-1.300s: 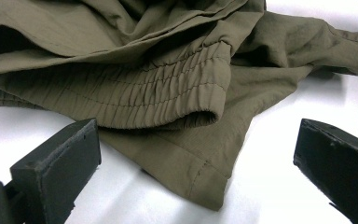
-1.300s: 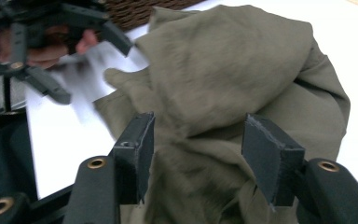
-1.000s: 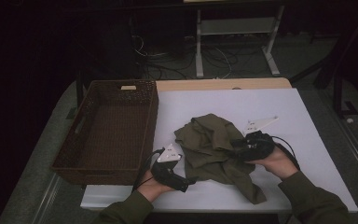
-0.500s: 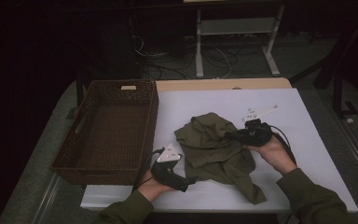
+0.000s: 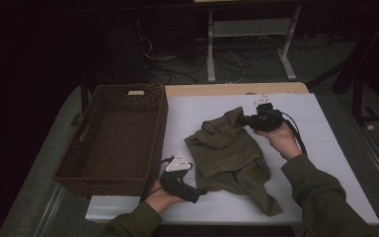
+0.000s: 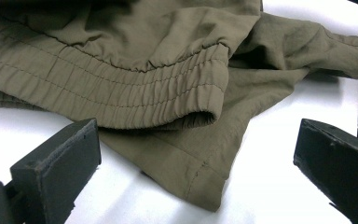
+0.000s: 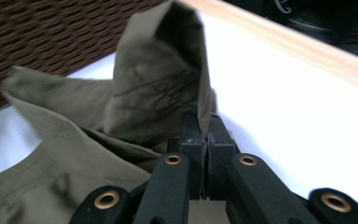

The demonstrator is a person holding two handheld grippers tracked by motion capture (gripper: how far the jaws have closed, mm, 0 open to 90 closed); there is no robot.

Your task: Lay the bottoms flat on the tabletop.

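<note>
An olive green garment (image 5: 227, 155) lies crumpled on the white table (image 5: 325, 163). My right gripper (image 5: 245, 120) is over the far side of the table, shut on a fold at the garment's far edge and holding it a little off the surface. In the right gripper view the jaws (image 7: 206, 133) meet on a raised peak of the cloth (image 7: 163, 88). My left gripper (image 5: 198, 191) rests near the table's front edge at the garment's near left corner. Its jaws (image 6: 196, 144) stand wide open, with the hem and elastic band (image 6: 135, 88) lying between and ahead of them, untouched.
A dark brown wicker basket (image 5: 160, 128) stands at the left of the table, its wall also in the right gripper view (image 7: 51, 32). A wooden strip (image 5: 237, 89) borders the far edge. Cables and a white stand sit on the floor beyond.
My right gripper has closed on the cloth and moved toward the table's far side, drawing the garment's edge out with it. The left gripper has stayed in place.
</note>
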